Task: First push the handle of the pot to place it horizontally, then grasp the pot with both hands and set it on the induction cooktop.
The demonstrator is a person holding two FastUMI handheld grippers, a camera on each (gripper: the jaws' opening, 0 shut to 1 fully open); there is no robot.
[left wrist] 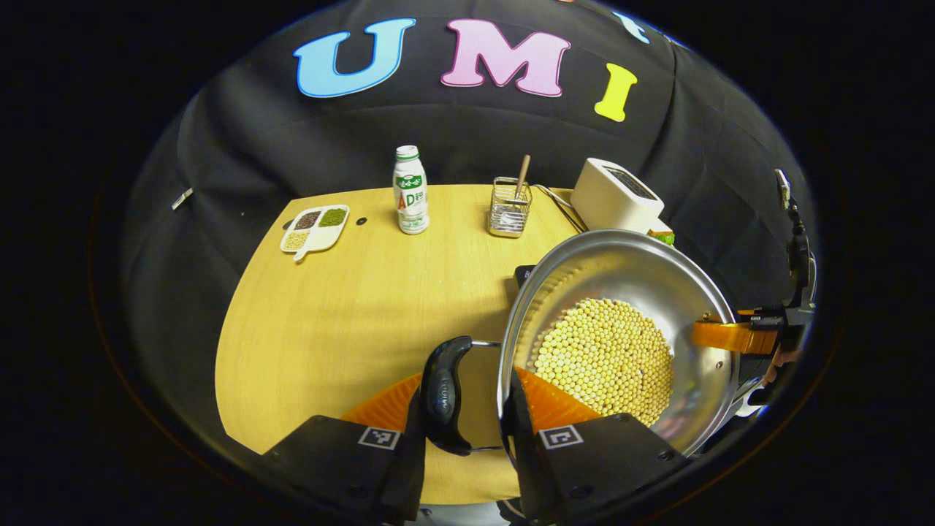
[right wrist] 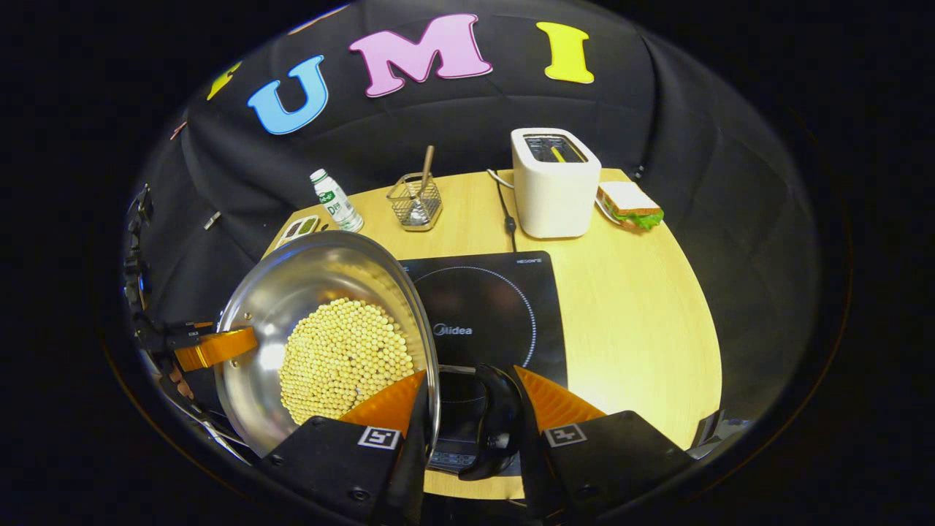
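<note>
Both claws hold the shiny round metal pot (right wrist: pixel 321 343) full of yellow beans. The left claw (left wrist: pixel 467 409) squeezes one black handle (left wrist: pixel 444 394). The right claw (right wrist: pixel 471 409) squeezes the other black handle (right wrist: pixel 497 420). The pot hangs over the yellow table (right wrist: pixel 628 307), partly over the flat black cooktop (right wrist: pixel 489 307).

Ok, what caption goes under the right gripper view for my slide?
Both grippers hold the bean-filled pot by its handles, beside the induction cooktop.

Shiny metal pot (left wrist: pixel 621 292), glossy cooktop (right wrist: pixel 504 292), smooth wooden table (left wrist: pixel 336 307).
</note>
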